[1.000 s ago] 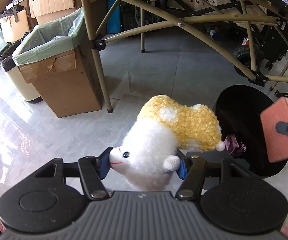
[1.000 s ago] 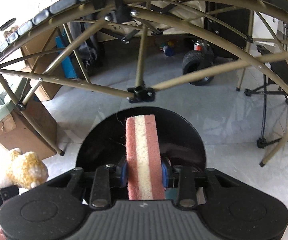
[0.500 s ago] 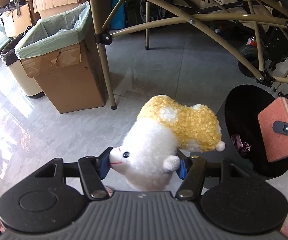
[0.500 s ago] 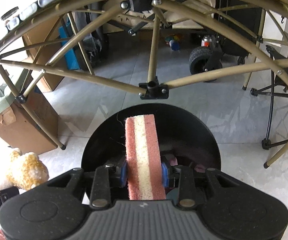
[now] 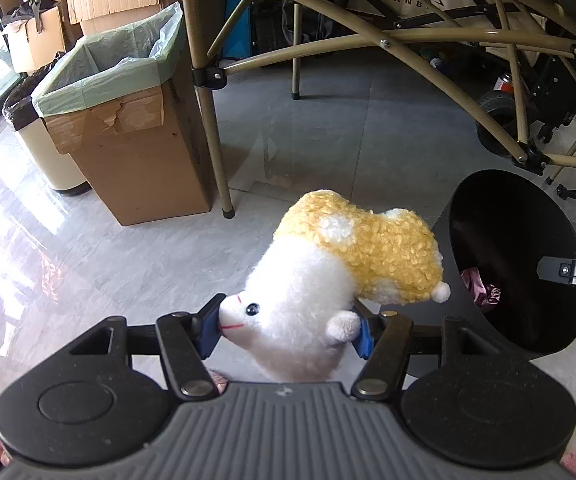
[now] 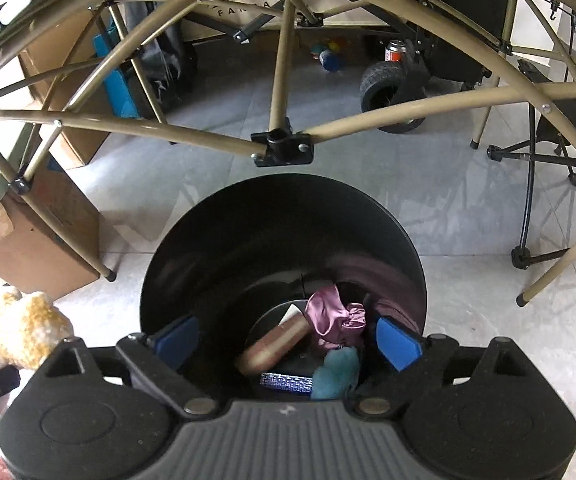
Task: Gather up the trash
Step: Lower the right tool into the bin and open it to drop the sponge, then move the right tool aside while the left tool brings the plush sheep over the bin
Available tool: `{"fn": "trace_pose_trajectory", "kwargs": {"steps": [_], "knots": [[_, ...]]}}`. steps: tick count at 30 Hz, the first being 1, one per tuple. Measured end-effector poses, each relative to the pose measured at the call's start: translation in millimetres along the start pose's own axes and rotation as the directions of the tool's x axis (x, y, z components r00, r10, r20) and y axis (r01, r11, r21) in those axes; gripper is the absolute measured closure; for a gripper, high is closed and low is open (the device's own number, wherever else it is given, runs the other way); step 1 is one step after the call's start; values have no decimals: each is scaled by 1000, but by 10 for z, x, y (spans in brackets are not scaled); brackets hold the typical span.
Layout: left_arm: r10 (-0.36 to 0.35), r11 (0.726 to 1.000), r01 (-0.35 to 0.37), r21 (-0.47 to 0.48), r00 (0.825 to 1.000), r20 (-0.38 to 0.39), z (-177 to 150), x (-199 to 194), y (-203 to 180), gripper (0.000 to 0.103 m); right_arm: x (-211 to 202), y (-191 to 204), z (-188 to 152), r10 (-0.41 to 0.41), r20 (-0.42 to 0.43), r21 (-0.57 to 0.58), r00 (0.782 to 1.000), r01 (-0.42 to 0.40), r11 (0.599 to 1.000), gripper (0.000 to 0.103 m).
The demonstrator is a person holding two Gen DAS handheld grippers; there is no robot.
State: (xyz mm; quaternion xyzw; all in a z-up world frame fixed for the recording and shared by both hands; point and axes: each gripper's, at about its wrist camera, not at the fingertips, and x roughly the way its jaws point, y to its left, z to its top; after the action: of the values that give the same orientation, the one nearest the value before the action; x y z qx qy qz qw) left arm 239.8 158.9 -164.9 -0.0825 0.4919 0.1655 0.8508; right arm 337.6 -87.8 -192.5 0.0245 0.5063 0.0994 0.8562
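1. The left gripper (image 5: 288, 330) is clamped on a plush toy (image 5: 328, 276); its blue pads (image 5: 209, 330) press the white head from both sides, one against the snout, the other just behind a small white paw.
2. The toy's yellow curly body juts away from the jaws toward 1 o'clock, ending in a small white tail beside the rim of the black trash bin (image 5: 524, 264).
3. In the left wrist view the bin stands at 3 o'clock from the toy, on grey floor tiles; crumpled pink material shows deep inside it.
4. The right gripper (image 6: 288, 344) hangs over the bin's mouth with its jaws opening wide; nothing is between its blue pads (image 6: 398, 342), which sit above the rim at either side.
5. At the bottom of the bin (image 6: 207, 248) lie a pinkish sponge block (image 6: 273, 346), blurred, a crumpled pink satin cloth (image 6: 334, 318) at 2 o'clock from it, a teal fuzzy item (image 6: 336, 372) at 4 o'clock, and a blue patterned strip (image 6: 285, 382) at 6 o'clock.
6. A cardboard box lined with a green bag (image 5: 119, 92) stands at 10 o'clock from the toy, next to a tan metal table leg (image 5: 211, 120).
7. In the right wrist view the plush toy (image 6: 27, 336) appears at 9 o'clock, outside the bin.
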Motion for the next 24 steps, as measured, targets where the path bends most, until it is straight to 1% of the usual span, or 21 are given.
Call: {"fn": "trace_pose_trajectory", "kwargs": {"steps": [10, 14, 21, 24], "knots": [[-9, 1000, 9, 9, 1000, 15, -1, -57, -54, 40, -29, 9, -20, 13, -5, -15, 1000, -14, 1000, 5], [-20, 1000, 19, 14, 999, 35, 12, -129, -101, 40, -68, -8, -17, 24, -1, -18, 1000, -24, 1000, 5], [-41, 999, 38, 39, 997, 72, 35, -272, -278, 40, -193, -98, -31, 40, 18, -21, 999, -39, 999, 4], [-47, 997, 43, 57, 995, 88, 54, -332, -388, 40, -264, -173, -32, 40, 35, -13, 999, -40, 999, 0]]}}
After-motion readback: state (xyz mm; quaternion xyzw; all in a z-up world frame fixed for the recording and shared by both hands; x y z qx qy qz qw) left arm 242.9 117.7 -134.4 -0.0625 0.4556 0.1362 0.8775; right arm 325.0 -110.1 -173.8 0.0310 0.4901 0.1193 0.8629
